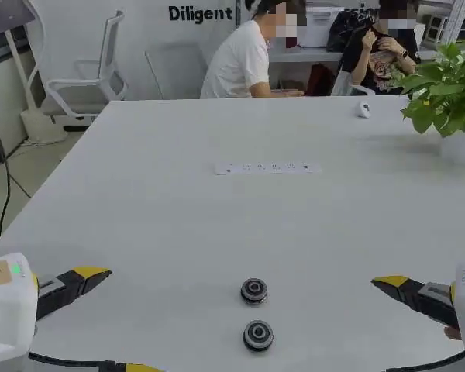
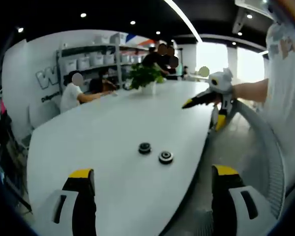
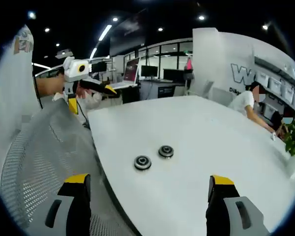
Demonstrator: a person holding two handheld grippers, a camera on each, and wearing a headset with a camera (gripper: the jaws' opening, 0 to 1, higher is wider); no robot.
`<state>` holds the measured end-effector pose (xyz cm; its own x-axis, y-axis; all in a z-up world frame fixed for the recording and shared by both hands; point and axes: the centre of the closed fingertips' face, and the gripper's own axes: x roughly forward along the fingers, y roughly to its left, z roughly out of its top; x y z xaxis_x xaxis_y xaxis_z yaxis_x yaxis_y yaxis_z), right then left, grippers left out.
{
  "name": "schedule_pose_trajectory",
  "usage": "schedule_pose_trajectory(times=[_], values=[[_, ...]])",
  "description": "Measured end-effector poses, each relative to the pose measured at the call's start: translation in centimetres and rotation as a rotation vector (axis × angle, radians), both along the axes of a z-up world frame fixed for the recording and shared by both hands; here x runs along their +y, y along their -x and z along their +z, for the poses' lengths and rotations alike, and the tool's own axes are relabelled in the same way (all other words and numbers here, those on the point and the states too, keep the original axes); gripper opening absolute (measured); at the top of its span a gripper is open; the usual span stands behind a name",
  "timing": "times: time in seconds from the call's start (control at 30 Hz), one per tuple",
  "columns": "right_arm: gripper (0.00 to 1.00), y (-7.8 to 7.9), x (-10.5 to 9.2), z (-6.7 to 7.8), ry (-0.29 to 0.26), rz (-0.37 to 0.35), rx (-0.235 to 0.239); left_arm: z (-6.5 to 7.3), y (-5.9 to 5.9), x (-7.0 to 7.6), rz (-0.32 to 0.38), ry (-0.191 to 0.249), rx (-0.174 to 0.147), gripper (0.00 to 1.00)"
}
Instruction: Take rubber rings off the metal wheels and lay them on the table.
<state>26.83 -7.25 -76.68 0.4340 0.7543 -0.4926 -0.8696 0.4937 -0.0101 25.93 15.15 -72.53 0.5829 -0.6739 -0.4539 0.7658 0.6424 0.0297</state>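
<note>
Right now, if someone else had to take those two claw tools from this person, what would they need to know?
Left gripper: open, holding nothing, off to the left of the wheels.
Right gripper: open, holding nothing, off to the right of them.
Both metal wheels lie flat on the table near the person's edge, between the grippers: the far wheel and the near wheel, close together but not touching.
Done: nothing yet; the dark rubber rings appear to be on both wheels.
Left: pull each ring off its wheel and lay it on the table.
</note>
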Motion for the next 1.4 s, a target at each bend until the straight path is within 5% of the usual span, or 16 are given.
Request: schedule_pose_trajectory(times=[1.4], values=[[0.99,-0.35,0.08,0.12,0.007,0.012,-0.003,-0.07,-0.08,0.73,0.0,0.0,-0.007,0.99]])
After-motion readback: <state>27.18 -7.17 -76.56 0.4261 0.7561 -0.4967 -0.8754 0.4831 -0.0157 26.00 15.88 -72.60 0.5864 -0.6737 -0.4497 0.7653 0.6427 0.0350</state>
